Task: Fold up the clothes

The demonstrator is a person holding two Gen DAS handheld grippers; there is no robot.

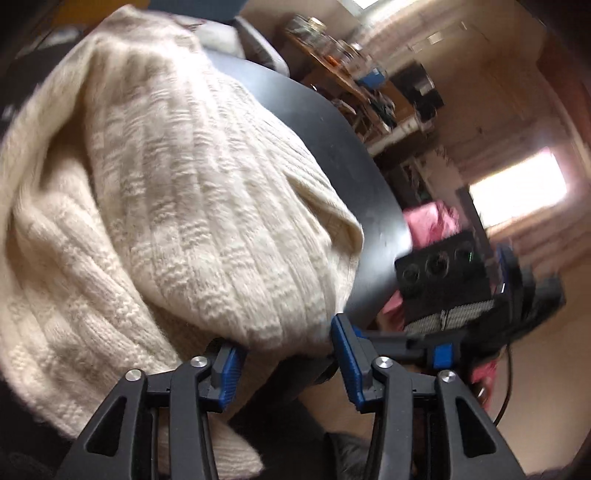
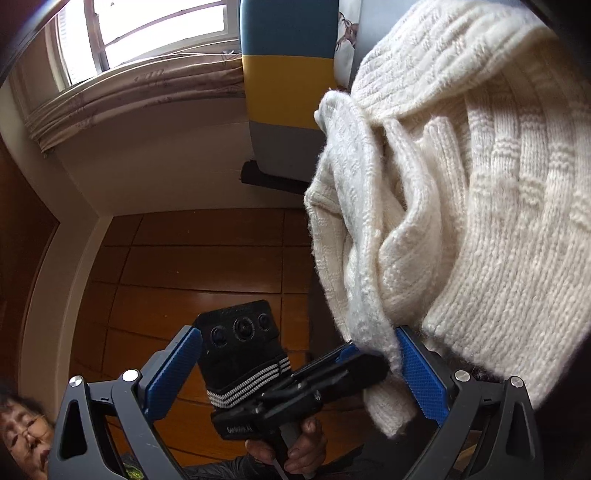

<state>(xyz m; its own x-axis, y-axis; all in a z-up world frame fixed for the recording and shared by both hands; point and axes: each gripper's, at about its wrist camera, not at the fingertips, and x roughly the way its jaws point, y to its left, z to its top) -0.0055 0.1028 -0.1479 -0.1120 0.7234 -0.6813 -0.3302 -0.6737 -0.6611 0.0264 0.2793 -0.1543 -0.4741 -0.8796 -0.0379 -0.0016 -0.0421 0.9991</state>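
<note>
A cream cable-knit sweater [image 1: 177, 192] lies bunched on a round black table [image 1: 332, 122], with its edge hanging over the rim. My left gripper [image 1: 286, 336] reaches up at that hanging edge. A thick fold sits between its blue fingertips [image 1: 345, 354], the pads stand well apart, and I see no pinch. In the right wrist view the sweater [image 2: 480, 184] fills the right side and the left gripper [image 2: 347, 354] meets its hem from below, held by a hand [image 2: 295, 443]. My right gripper [image 2: 297, 332] is wide open. The hem brushes its right pad [image 2: 421, 373].
A wooden floor [image 2: 207, 258] lies below. A striped ironing board [image 2: 284, 74] leans on the wall by a window [image 2: 147, 33]. Pink cloth [image 1: 432, 221] sits beyond the table, and a shelf with jars [image 1: 325, 44] stands further back. A person's head [image 2: 22, 432] shows at the lower left.
</note>
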